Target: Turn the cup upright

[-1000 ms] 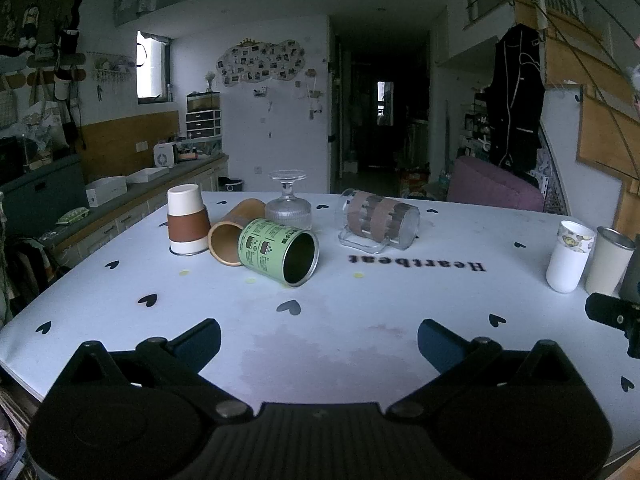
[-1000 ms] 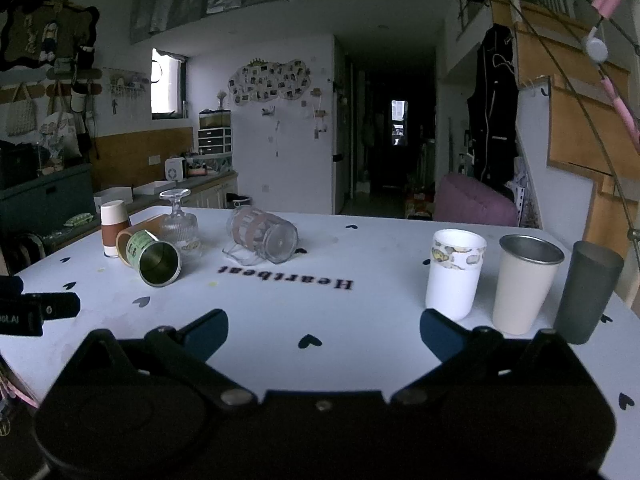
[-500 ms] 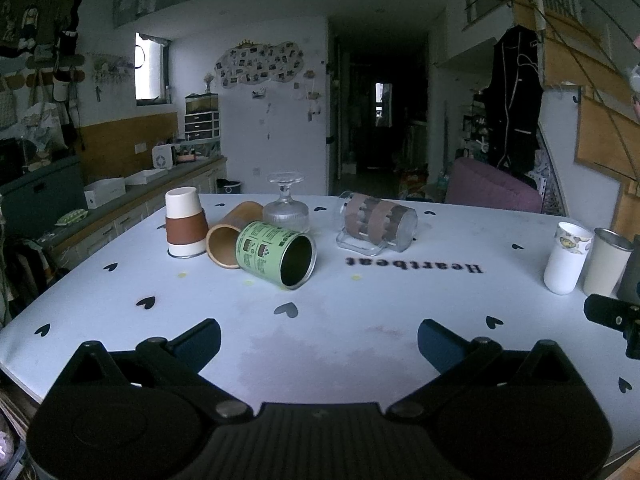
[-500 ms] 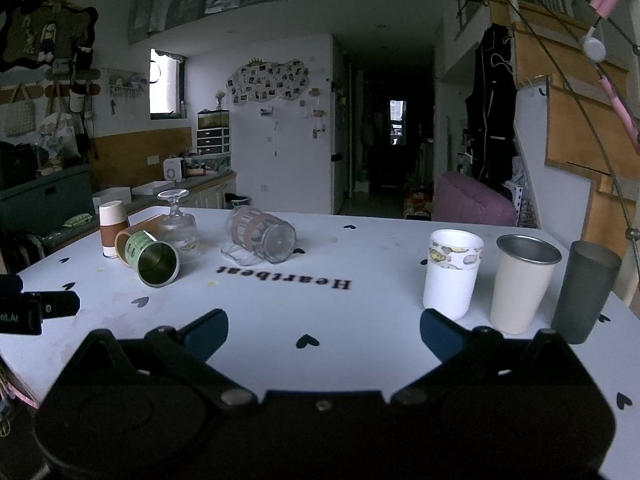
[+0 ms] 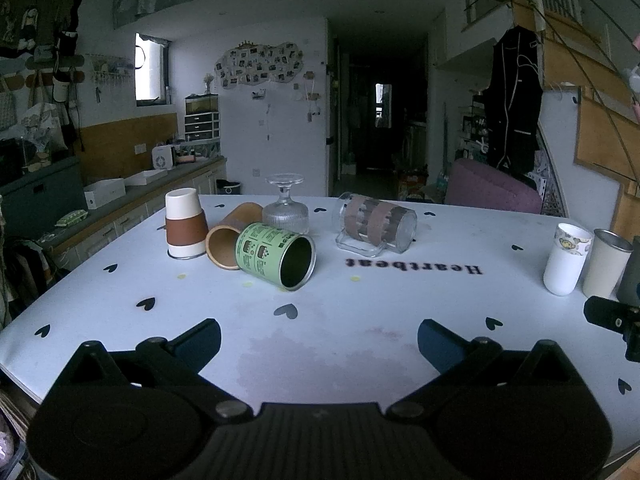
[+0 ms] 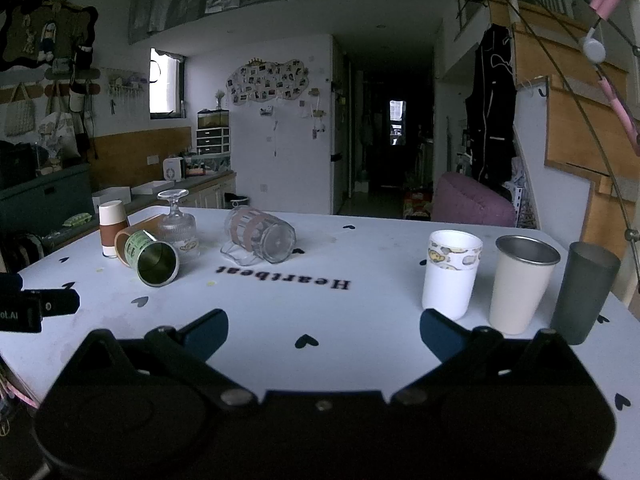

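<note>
A green cup (image 5: 276, 255) lies on its side on the white table, mouth toward me; it also shows in the right wrist view (image 6: 152, 258). A tan cup (image 5: 228, 240) lies on its side beside it. A white-and-brown cup (image 5: 185, 224) and a stemmed glass (image 5: 285, 208) stand upside down. A clear banded mug (image 5: 378, 225) lies on its side. My left gripper (image 5: 319, 340) is open and empty, short of the green cup. My right gripper (image 6: 323, 330) is open and empty over the table's front.
Three upright cups stand at the right: a white one (image 6: 451, 274), a cream metal one (image 6: 522, 284) and a grey one (image 6: 585, 297). The table (image 6: 360, 264) bears "Heartbeat" lettering and heart marks. A counter runs along the left wall; a pink chair (image 6: 472, 206) stands behind.
Both grippers have drawn back slightly from the table objects, which look a little smaller. Nothing on the table has moved.
</note>
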{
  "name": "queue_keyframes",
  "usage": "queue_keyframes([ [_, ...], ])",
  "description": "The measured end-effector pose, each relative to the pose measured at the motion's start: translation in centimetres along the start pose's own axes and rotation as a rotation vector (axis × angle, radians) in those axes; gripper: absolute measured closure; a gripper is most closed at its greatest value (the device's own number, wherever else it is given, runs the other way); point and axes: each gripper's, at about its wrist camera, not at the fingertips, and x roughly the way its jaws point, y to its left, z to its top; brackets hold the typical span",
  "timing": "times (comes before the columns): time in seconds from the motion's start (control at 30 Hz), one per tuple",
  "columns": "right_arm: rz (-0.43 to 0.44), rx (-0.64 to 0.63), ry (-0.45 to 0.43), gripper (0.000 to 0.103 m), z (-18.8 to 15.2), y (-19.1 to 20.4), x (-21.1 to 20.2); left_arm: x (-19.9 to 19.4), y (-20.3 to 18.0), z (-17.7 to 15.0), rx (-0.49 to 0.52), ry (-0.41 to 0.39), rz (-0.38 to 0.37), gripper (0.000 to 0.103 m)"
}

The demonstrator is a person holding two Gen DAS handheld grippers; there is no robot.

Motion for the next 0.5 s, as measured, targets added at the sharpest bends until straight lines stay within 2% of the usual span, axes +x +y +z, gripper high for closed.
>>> queue_keyframes([
  [0.5,-0.001,0.000,0.000,0.000,-0.20,-0.12,-0.03,0.00,0.00,0.00,0.000,-0.001,0.000,0.000],
])
